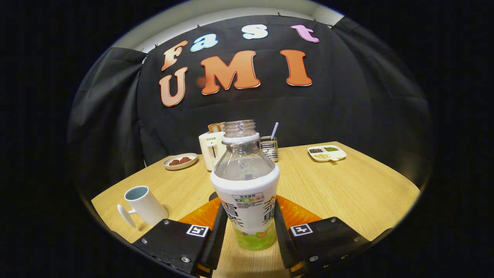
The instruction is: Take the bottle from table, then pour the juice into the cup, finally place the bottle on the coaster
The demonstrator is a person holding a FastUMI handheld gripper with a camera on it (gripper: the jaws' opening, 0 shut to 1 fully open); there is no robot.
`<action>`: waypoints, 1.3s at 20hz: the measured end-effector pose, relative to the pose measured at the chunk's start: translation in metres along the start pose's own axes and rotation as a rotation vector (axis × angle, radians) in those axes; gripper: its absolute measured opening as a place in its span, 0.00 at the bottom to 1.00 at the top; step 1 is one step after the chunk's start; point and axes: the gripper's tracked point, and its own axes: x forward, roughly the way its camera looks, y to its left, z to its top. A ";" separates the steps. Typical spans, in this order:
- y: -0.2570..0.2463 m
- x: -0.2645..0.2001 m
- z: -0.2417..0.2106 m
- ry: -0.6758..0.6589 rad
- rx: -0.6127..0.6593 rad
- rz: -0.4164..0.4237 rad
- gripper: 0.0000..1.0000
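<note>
Between the gripper (247,231) jaws, the bottle (246,185) stands upright on the counter (339,185), both jaws pressed against its label; the cup (143,205) sits left of the bottle, so the pour likely tips that way

Bottle (246,193) standing between gripper (247,235) fingers, hiding most of orange coaster (293,213) behind it; coaster showing only as slivers either side. Bottle base contact with table (347,189) or coaster unclear. Finger pads pressing label sides, contact faces hiding behind bottle curve. Bottle also covering part of toaster (210,148) and of metal holder (269,148). Cup (142,204) interior too dim for judging contents. Items on plate (180,161) and in divided dish (327,153) too small for identifying.
</note>
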 end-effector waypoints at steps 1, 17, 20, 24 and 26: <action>0.003 0.000 0.003 -0.002 -0.007 0.008 0.61; 0.080 0.028 0.026 0.026 -0.594 0.039 0.59; 0.093 0.032 0.026 0.026 -0.720 0.036 0.59; 0.102 0.037 0.030 -0.004 -0.922 0.005 0.59; 0.104 0.036 0.033 -0.023 -1.007 -0.009 0.59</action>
